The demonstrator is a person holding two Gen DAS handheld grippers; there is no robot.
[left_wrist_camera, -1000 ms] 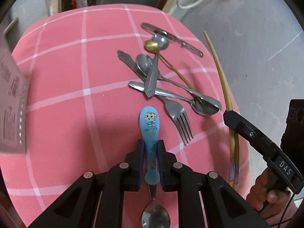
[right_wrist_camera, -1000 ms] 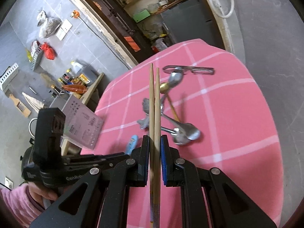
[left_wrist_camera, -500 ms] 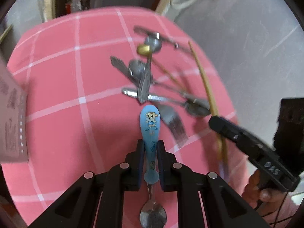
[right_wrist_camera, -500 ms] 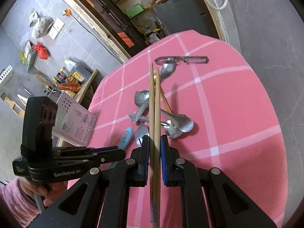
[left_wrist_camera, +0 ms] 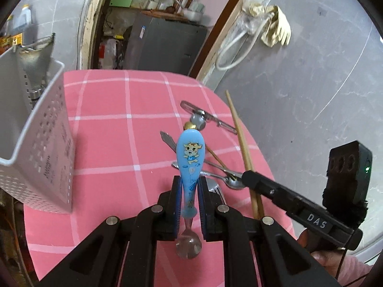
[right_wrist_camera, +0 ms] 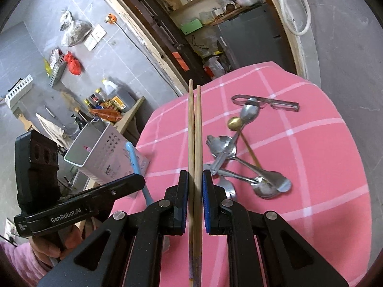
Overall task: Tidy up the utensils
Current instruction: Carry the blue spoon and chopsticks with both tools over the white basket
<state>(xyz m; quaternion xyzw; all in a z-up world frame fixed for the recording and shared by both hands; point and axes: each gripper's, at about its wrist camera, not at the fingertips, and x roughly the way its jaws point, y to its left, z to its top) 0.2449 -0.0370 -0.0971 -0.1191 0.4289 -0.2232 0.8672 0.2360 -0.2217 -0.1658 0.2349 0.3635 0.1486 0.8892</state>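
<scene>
Pink checked cloth covers the tabletop (left_wrist_camera: 107,143); its near edge is cut off under both grippers.

Left gripper (left_wrist_camera: 189,193): jaws closed tight on the blue handle of a child's spoon (left_wrist_camera: 190,157), handle end pointing away, metal bowl hanging back beneath the gripper, partly in shadow. Held above the cloth, clear of the pile.

Right gripper (right_wrist_camera: 195,191): jaws clamped on a pair of chopsticks (right_wrist_camera: 194,131) side by side, tips pointing away. Their near ends run off the bottom of the right wrist view.

Hands mostly hidden; only fingers and a pink sleeve (right_wrist_camera: 21,260) show behind the gripper bodies.

Beyond the grippers, utensil pile (right_wrist_camera: 239,157) on the cloth: steel spoons crossed over one another, a gold-bowled spoon (right_wrist_camera: 235,123), a fork (right_wrist_camera: 228,186) largely hidden by the right gripper. How many spoons, hard to say. In the left view the blue handle covers the pile's middle.

Farther on, a peeler (right_wrist_camera: 270,102) lies touching the top of the pile.

White perforated holder (left_wrist_camera: 40,143) stands at the left, well apart from the pile; its contents cannot be made out.

Background doorway with shelves, cluttered.
</scene>
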